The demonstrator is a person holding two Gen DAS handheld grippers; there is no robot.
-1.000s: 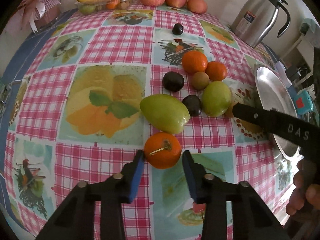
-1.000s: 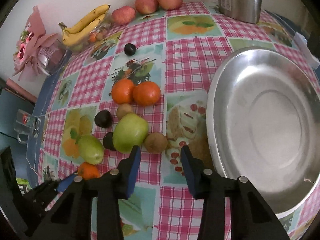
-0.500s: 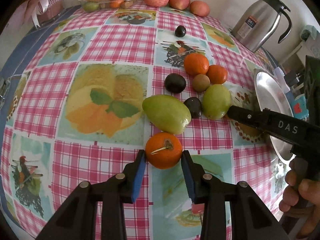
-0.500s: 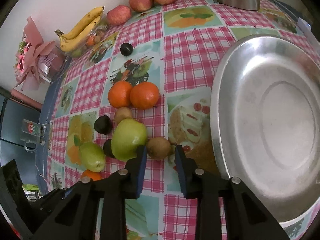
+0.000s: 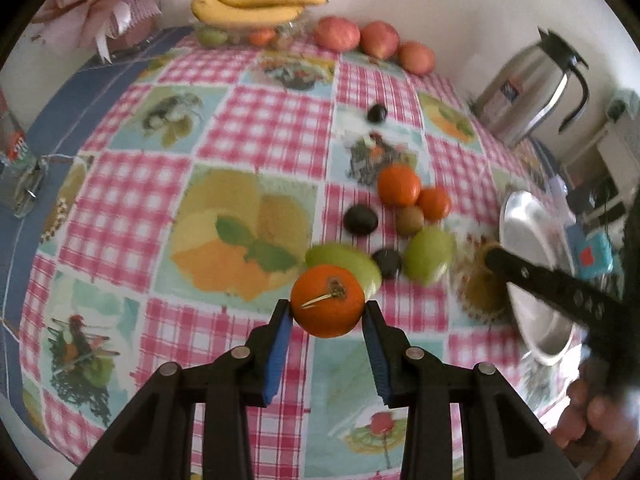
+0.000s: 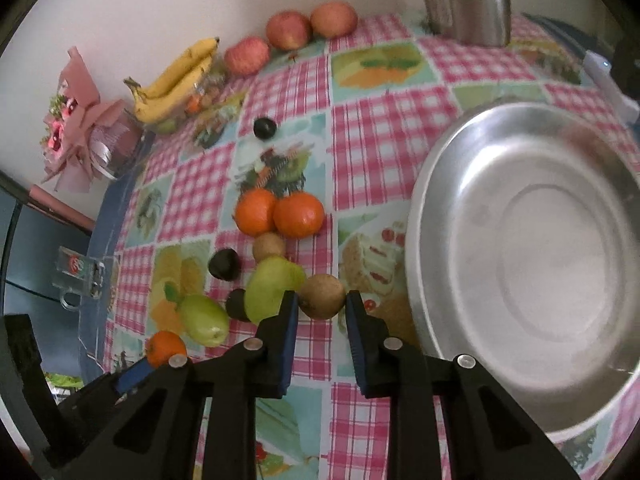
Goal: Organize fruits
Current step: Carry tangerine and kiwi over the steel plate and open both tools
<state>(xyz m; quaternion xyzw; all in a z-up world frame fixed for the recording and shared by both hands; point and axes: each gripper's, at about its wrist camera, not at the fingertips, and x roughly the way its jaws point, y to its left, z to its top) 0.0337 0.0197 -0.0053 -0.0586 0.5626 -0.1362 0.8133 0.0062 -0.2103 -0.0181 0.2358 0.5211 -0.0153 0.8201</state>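
Jaws first: both pairs are pinching fruit right now. On the left gripper [image 5: 326, 314] they're clamped on an orange [image 5: 327, 301] with a bit of stem on top, blue pads snug on either side. On the right gripper [image 6: 322, 306] they're squeezed onto a brown kiwi [image 6: 322, 296], gripped near its lower half.

So the step in hand looks like carrying both pieces over to the metal bowl [image 6: 432, 184], which sits empty at the right end of the surface [image 5: 260, 128]. The rest of the pile is close by: a green mango [image 6: 203, 319], a green apple [image 6: 270, 289], two more oranges [image 6: 280, 214], a second kiwi [image 6: 269, 246] and some dark plums [image 6: 225, 264].

Tips, just my read: keep the squeeze steady, since round fruit likes to pop out of flat pads. Clear the apple before swinging the kiwi sideways, because it's just beside the jaw there. The kiwi is nearer the bowl, so I'd drop that first and keep the two grippers from crossing. Lower each piece close to the bowl's floor before letting go, otherwise it'll roll and clang around.
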